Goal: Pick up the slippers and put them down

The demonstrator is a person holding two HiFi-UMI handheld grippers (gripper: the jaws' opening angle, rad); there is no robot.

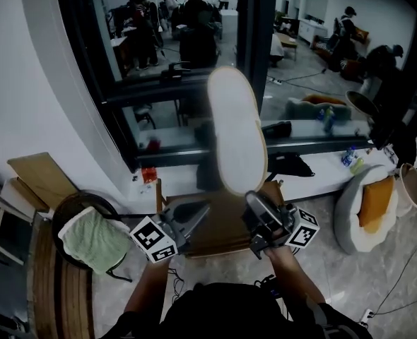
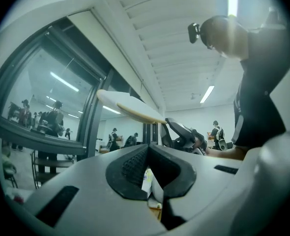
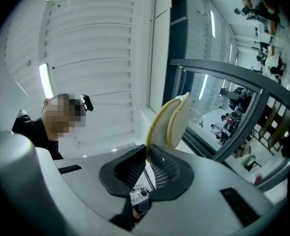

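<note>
The floor point(image 1: 336, 274) is pale grey stone tile, glossy enough to catch the light. A brown cardboard box point(image 1: 219, 224) sits on it near the middle. To the right lies a round white cushion bed point(image 1: 350, 210) with an orange pad point(image 1: 377, 202) in it, and a beige bucket point(image 1: 412, 186) stands just beside that. A thin cable point(image 1: 399, 288) trails across the tiles. Along the glass runs a low white ledge point(image 1: 321, 171) carrying a black bag point(image 1: 290, 164), some bottles point(image 1: 350, 157) and a small orange carton point(image 1: 148, 175). At the left, a green towel point(image 1: 94, 240) lies over a dark round stand point(image 1: 78, 203).

Matt, smooth-soled slippers point(image 1: 237, 129); soft cloth towel point(image 1: 92, 240); smooth floor point(image 1: 321, 260).
</note>
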